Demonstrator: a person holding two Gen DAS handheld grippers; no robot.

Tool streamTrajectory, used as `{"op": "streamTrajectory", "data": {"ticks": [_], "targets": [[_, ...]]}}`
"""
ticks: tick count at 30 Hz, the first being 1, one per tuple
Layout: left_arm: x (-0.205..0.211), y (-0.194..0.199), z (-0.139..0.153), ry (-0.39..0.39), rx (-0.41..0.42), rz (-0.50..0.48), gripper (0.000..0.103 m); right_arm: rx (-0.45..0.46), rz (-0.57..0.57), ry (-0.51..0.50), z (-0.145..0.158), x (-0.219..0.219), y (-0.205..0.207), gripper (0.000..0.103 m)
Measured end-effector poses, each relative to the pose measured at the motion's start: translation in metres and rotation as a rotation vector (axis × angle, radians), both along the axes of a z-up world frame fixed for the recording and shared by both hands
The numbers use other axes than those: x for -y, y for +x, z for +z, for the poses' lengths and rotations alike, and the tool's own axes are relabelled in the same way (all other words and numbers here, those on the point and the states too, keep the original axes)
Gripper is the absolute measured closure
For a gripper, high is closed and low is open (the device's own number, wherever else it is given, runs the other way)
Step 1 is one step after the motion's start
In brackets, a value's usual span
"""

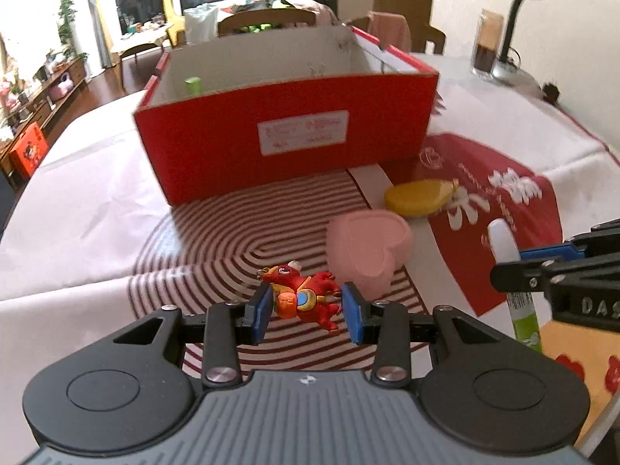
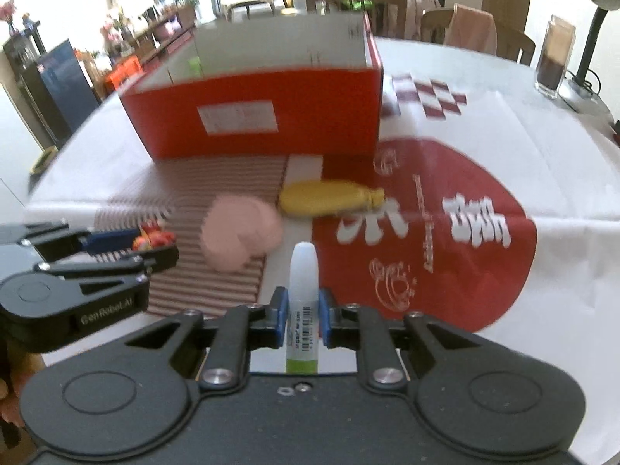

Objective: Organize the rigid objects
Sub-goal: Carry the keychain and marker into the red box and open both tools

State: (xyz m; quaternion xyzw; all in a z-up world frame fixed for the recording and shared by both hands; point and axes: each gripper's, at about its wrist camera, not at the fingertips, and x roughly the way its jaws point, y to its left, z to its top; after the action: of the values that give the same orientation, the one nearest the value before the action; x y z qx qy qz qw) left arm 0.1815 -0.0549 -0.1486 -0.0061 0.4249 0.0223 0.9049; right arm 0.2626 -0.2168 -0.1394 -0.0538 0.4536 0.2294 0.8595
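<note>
My left gripper [image 1: 306, 312] has its blue pads on both sides of a red dragon toy [image 1: 306, 298], closed on it just over the striped cloth. My right gripper [image 2: 303, 321] is shut on a white-capped glue stick [image 2: 304, 302] with a green base; the stick also shows in the left wrist view [image 1: 503, 240]. An open red box [image 1: 286, 131] stands ahead on the table; it also shows in the right wrist view [image 2: 255, 112], with a small green item [image 1: 192, 85] inside. A pink heart-shaped box [image 1: 368, 248] and a yellow case [image 1: 420, 195] lie in front of it.
A glass jar [image 1: 486, 44] and a desk lamp [image 1: 519, 19] stand at the far right of the table. Wooden chairs [image 2: 356, 4] stand behind the table. The table edge curves away on the left [image 1: 58, 155].
</note>
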Motion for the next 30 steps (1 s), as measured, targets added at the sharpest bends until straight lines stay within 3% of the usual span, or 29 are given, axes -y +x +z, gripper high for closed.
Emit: {"op": "streamTrajectory", "data": {"ticks": [10,24,30], "targets": [[-0.025,0.005,0.056,-0.022,0.099,0.066,0.065,0.118,0.012,0.079,0.055,0.001,0.022,0.087],[-0.037,0.053,0.116,0.09,0.219,0.067,0.065,0.224,0.06,0.103,0.125,-0.023,0.087,0.087],[-0.038,0.079,0.129,0.126,0.244,0.057,0.065,0.257,0.081,0.095,0.138,-0.035,0.112,0.087]]}}
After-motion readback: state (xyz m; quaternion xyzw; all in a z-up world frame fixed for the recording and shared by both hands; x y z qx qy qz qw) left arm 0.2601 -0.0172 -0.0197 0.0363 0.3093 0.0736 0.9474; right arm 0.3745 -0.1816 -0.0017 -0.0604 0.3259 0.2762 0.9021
